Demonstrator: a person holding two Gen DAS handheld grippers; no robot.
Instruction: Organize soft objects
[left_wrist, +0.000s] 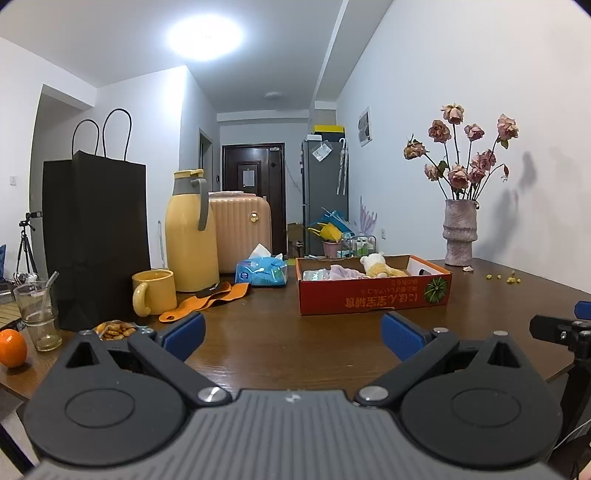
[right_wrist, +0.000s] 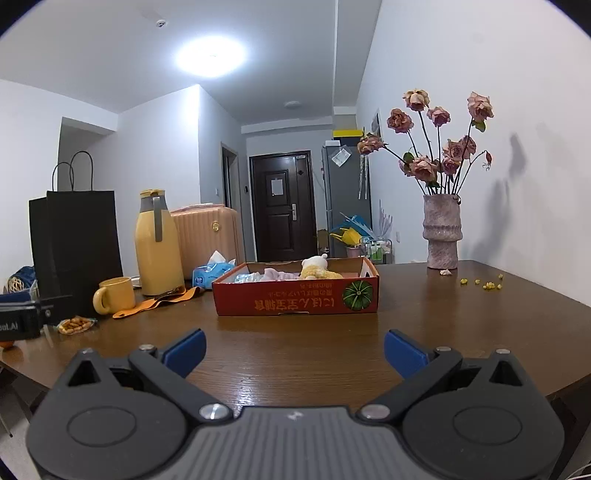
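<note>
A shallow red cardboard box (left_wrist: 373, 297) (right_wrist: 295, 301) stands on the brown table. Inside lie a yellow-and-white plush toy (left_wrist: 380, 266) (right_wrist: 317, 268), a pale purple cloth (left_wrist: 345, 272) (right_wrist: 275, 275) and a clear plastic packet (left_wrist: 314, 274) (right_wrist: 245, 277). An orange cloth strap (left_wrist: 210, 300) (right_wrist: 159, 302) lies on the table left of the box. A blue tissue pack (left_wrist: 263, 272) (right_wrist: 212, 273) sits behind it. My left gripper (left_wrist: 293, 334) is open and empty, held low near the table's front edge. My right gripper (right_wrist: 294, 350) is open and empty, also in front of the box.
A yellow mug (left_wrist: 153, 291) (right_wrist: 114, 295), yellow thermos (left_wrist: 192, 236) (right_wrist: 157, 243), black paper bag (left_wrist: 94, 236) (right_wrist: 75, 251), glass (left_wrist: 38, 314), orange (left_wrist: 13, 347) and snack bag (left_wrist: 114, 329) (right_wrist: 74, 325) crowd the left. A vase of dried roses (left_wrist: 460, 232) (right_wrist: 442, 232) stands at the back right.
</note>
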